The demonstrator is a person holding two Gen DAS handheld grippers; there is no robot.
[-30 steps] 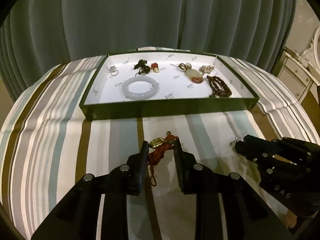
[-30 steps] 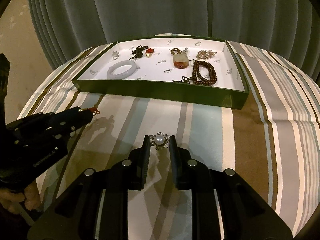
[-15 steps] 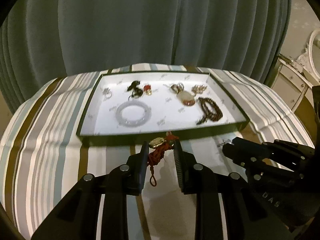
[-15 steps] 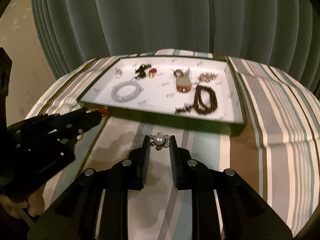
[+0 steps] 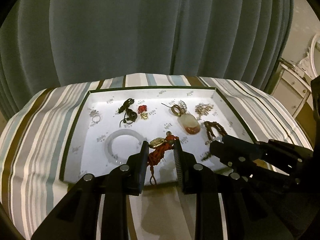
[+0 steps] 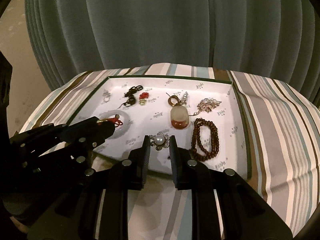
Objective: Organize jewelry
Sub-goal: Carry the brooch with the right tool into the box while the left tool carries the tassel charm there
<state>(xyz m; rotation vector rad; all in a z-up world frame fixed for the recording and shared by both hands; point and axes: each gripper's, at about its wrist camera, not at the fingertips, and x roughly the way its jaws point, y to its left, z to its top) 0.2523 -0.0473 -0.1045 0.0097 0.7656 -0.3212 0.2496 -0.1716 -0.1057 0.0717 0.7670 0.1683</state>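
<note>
A red knotted cord charm with a gold piece [image 5: 160, 148] sits pinched between the fingers of the left gripper [image 5: 161, 150], its jaws drawn narrow around the knot while the loose red tail dangles below them, above the near part of a green-walled tray [image 5: 74, 124] with a white printed lining. The right gripper [image 6: 159, 141] is likewise closed down tight, its two pads pressing the sides of a pearl flower brooch [image 6: 159, 140] held over the tray's near middle. Each gripper shows in the other's view as a black body at the side, just beside its partner. Lying in the tray are a pale jade bangle [image 5: 112, 146] at the near left, partly behind the left gripper's finger, a small silver ring [image 5: 95, 116] at the far left, a dark corded pendant [image 5: 129, 113], a little red and gold charm [image 5: 143, 111], a white and amber stone pendant [image 6: 179, 118] on a gold ring, a sparkling cluster brooch [image 6: 209, 103] at the far right, and a string of brown beads [image 6: 204, 138] coiled at the near right. The tray rests on a striped cloth [image 6: 280, 120] in bands of cream, blue, grey and brown, and a grey-green curtain [image 6: 160, 30] hangs behind it.
</note>
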